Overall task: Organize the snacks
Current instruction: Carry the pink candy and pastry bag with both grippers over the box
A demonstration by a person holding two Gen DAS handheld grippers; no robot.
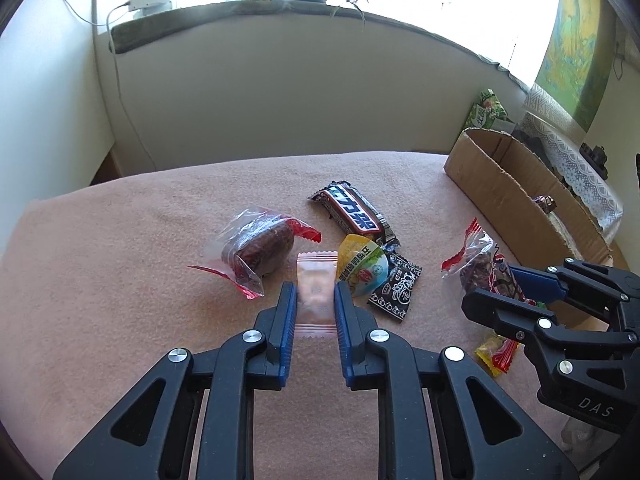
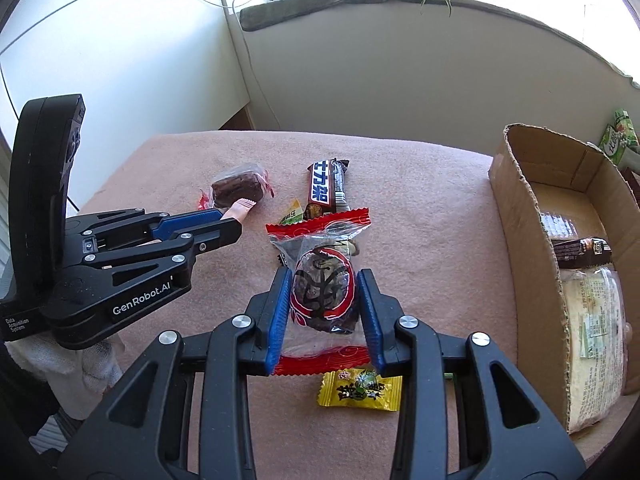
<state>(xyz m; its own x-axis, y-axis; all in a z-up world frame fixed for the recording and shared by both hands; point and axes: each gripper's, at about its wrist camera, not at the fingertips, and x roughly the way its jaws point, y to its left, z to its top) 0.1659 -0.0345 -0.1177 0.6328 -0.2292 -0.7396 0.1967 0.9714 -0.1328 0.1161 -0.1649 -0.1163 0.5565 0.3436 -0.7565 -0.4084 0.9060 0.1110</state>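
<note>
My left gripper [image 1: 315, 294] is shut on a small pale pink candy packet [image 1: 316, 280], held just above the pink cloth; the packet's end sticks out past the left gripper in the right wrist view [image 2: 240, 209]. My right gripper [image 2: 323, 280] is shut on a clear red-edged packet of dark dried fruit [image 2: 322, 284], which also shows in the left wrist view [image 1: 486, 268]. On the cloth lie a brown cake in clear wrap [image 1: 260, 246], a chocolate bar [image 1: 354, 214], a yellow jelly cup [image 1: 360, 266], a black sachet [image 1: 396, 286] and a yellow candy [image 2: 360, 390].
An open cardboard box [image 2: 532, 216] stands at the right with a dark bar [image 2: 582, 250] and a large wrapped pastry [image 2: 596, 356] inside. A green carton [image 2: 620, 138] stands behind it. The cloth-covered table [image 1: 120, 240] ends at a white wall and windowsill.
</note>
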